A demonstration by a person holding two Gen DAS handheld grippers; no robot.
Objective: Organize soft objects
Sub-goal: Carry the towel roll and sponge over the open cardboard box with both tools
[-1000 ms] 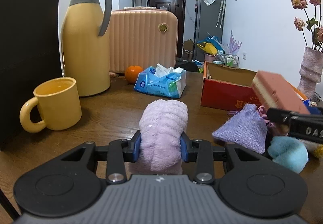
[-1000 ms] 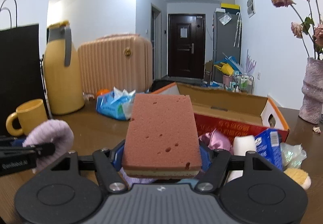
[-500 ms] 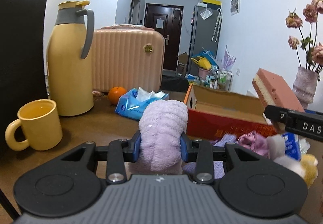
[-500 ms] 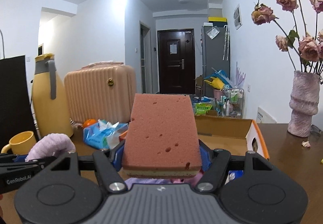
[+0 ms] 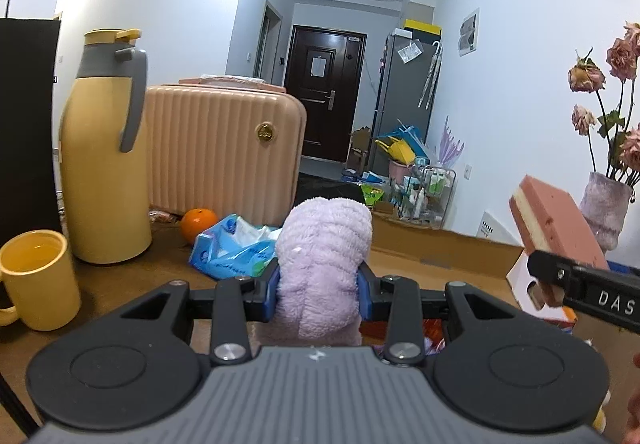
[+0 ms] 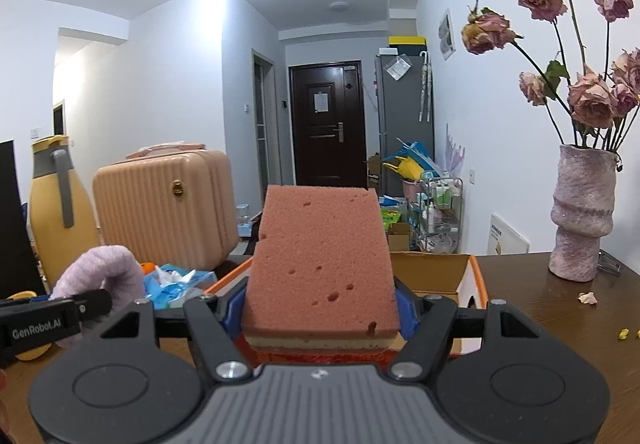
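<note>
Both grippers' fingertips hidden by towel (image 5: 323,264), sponge (image 6: 322,264).

We note both grippers alike: left gripper (image 5: 318,290) and right gripper (image 6: 322,318) have ribbed grey housings, black linkage arms with silver screws, round black discs, blue pads (white lettering along the finger sides).

Brown wooden table (image 6: 532,308), yellow mug (image 5: 38,280), thermos (image 5: 102,163), orange (image 5: 197,219), vase (image 6: 582,219)
</note>
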